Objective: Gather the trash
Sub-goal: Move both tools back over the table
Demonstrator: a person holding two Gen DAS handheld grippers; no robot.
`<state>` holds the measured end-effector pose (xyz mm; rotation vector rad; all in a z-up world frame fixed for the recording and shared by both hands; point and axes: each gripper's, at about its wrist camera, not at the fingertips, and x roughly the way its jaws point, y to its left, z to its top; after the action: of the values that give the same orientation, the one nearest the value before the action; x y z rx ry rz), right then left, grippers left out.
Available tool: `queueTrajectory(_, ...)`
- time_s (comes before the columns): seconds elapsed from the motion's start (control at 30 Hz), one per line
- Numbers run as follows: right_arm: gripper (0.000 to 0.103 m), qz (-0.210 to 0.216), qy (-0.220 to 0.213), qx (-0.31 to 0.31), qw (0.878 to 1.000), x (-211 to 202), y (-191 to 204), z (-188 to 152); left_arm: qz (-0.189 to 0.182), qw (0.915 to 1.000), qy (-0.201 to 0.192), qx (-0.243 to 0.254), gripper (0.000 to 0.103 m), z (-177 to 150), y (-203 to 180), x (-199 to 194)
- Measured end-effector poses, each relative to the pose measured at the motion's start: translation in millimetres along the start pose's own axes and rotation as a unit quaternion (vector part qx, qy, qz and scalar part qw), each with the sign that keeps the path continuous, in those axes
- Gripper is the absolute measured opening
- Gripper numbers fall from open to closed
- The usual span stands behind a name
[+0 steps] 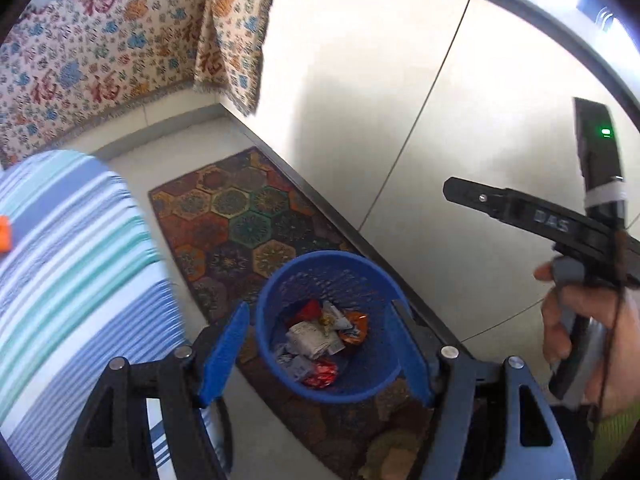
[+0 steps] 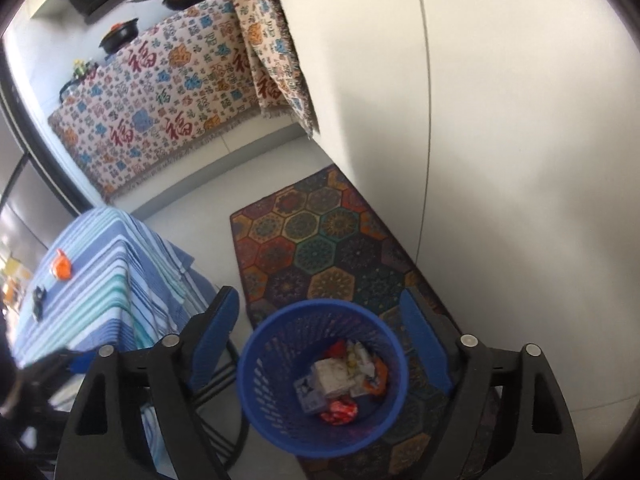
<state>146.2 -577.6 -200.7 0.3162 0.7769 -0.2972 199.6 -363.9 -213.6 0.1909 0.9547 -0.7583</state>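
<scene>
A blue mesh waste basket [image 1: 276, 280] stands on a patterned rug; it also shows in the right wrist view [image 2: 276, 432]. Several crumpled wrappers and papers [image 1: 316, 340] lie in its bottom, also seen in the right wrist view [image 2: 340, 380]. My left gripper [image 1: 316, 356] is open and empty, held above the basket. My right gripper [image 2: 320, 344] is open and empty, also above the basket. The right gripper's body [image 1: 560, 224], held by a hand, shows in the left wrist view to the right of the basket.
A table with a blue striped cloth [image 2: 100, 280] stands left of the basket, with an orange object [image 2: 61, 267] and a small dark object [image 2: 38, 296] on it. The hexagon-pattern rug [image 2: 320, 240] runs along a white wall [image 2: 500, 160]. A patterned cloth [image 2: 160, 112] covers a counter behind.
</scene>
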Motion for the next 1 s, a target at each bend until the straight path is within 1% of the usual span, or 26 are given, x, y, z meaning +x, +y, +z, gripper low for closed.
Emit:
queueTrajectory(0.1, 0.093, -0.018, -0.009, -0.033, 0.999, -1, 23, -7, 0.031, 0.9994, -0.012, -0.007, 0.072, -22, 34, -40)
queueTrajectory(0.13, 0.094, -0.021, -0.012, -0.044, 0.999, 0, 31, -9, 0.04, 0.9991, -0.013, -0.01, 0.072, -28, 44, -50)
queueTrajectory(0.2, 0.095, -0.021, -0.015, -0.068, 0.997, 0, 51, -19, 0.075, 0.9969, -0.017, -0.014, 0.072, -47, 72, -72)
queueTrajectory(0.3, 0.095, -0.008, -0.019, -0.113, 0.993, 2, 86, -34, 0.136, 0.9902, -0.02, -0.025, 0.072, -78, 117, -101)
queueTrajectory(0.37, 0.095, -0.002, -0.019, -0.146, 0.989, 1, 116, -48, 0.162, 0.9855, -0.014, -0.05, 0.072, -98, 153, -113)
queueTrajectory(0.4, 0.095, 0.006, -0.016, -0.156, 0.988, 0, 131, -55, 0.17, 0.9833, -0.01, -0.066, 0.072, -105, 169, -118)
queueTrajectory(0.47, 0.095, 0.038, -0.011, -0.17, 0.985, -6, 164, -67, 0.186, 0.9777, -0.006, -0.097, 0.072, -120, 203, -130)
queueTrajectory(0.5, 0.096, 0.061, -0.011, -0.177, 0.982, -10, 184, -74, 0.196, 0.975, -0.006, -0.104, 0.072, -126, 216, -135)
queueTrajectory(0.53, 0.099, 0.077, -0.013, -0.183, 0.98, -14, 202, -79, 0.211, 0.9712, -0.006, -0.111, 0.072, -131, 230, -140)
queueTrajectory(0.63, 0.1, 0.112, 0.0, -0.213, 0.971, -15, 260, -95, 0.244, 0.9616, -0.004, -0.126, 0.072, -140, 264, -150)
queueTrajectory(0.7, 0.1, 0.117, 0.008, -0.236, 0.965, -8, 297, -101, 0.254, 0.9568, -0.009, -0.141, 0.073, -145, 285, -158)
queueTrajectory(0.77, 0.1, 0.107, 0.013, -0.26, 0.96, 5, 326, -106, 0.253, 0.9541, -0.017, -0.159, 0.073, -149, 302, -163)
queueTrajectory(0.83, 0.1, 0.092, 0.021, -0.278, 0.956, 23, 350, -109, 0.246, 0.9531, -0.029, -0.173, 0.076, -152, 313, -166)
queueTrajectory(0.87, 0.1, 0.088, 0.024, -0.282, 0.955, 30, 358, -110, 0.247, 0.9527, -0.035, -0.174, 0.08, -153, 318, -167)
queueTrajectory(0.93, 0.1, 0.082, 0.027, -0.292, 0.953, 42, 371, -112, 0.248, 0.9527, -0.035, -0.171, 0.085, -153, 322, -166)
queueTrajectory(1.0, 0.1, 0.077, 0.032, -0.302, 0.95, 51, 379, -113, 0.242, 0.9543, -0.031, -0.172, 0.094, -152, 325, -162)
